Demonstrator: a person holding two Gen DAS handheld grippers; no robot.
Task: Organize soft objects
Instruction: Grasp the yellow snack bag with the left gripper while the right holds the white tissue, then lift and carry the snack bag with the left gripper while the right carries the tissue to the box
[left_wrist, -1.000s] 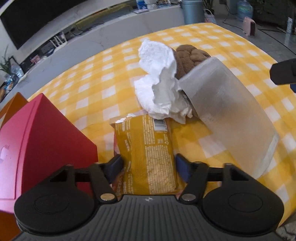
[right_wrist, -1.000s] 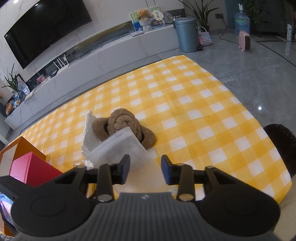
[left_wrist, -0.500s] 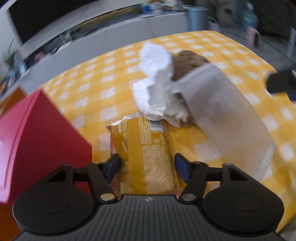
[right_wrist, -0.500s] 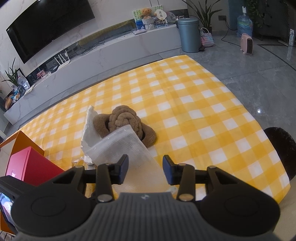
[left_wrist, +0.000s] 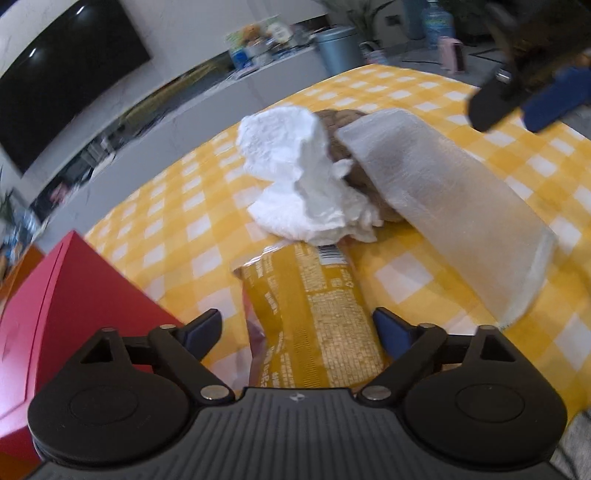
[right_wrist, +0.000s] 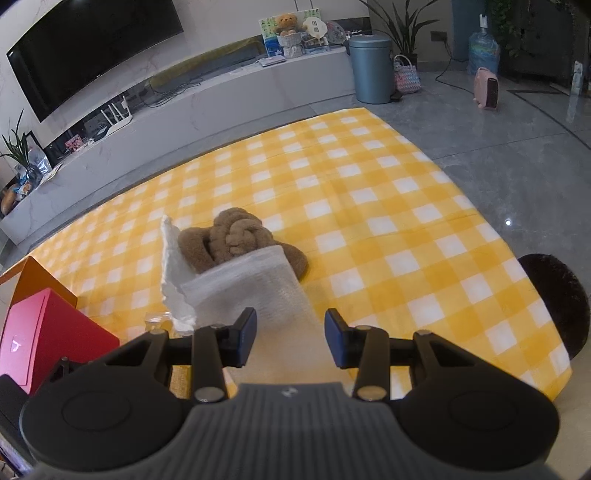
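left gripper (left_wrist: 297, 328): tilted down toward the counter, jaws opening, spread wide, left pad clear of the yellow packet (left_wrist: 314, 317) lying between them | right gripper (right_wrist: 290, 341): tilted down over the counter's near edge, jaws partly apart, straddling the white towel (right_wrist: 266, 295); whether the pads press it cannot be told

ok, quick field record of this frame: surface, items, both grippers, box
surface: yellow checked cloth
yellow packet: lying on the cloth, between the left gripper's pads
left gripper: jaws opening, pads clear of the packet
white towel: between the right gripper's pads, one end raised toward them
right gripper: partly open around the towel; contact not clear
crumpled tissue: beside the towel, against the brown knotted plush
red box: left of the packet
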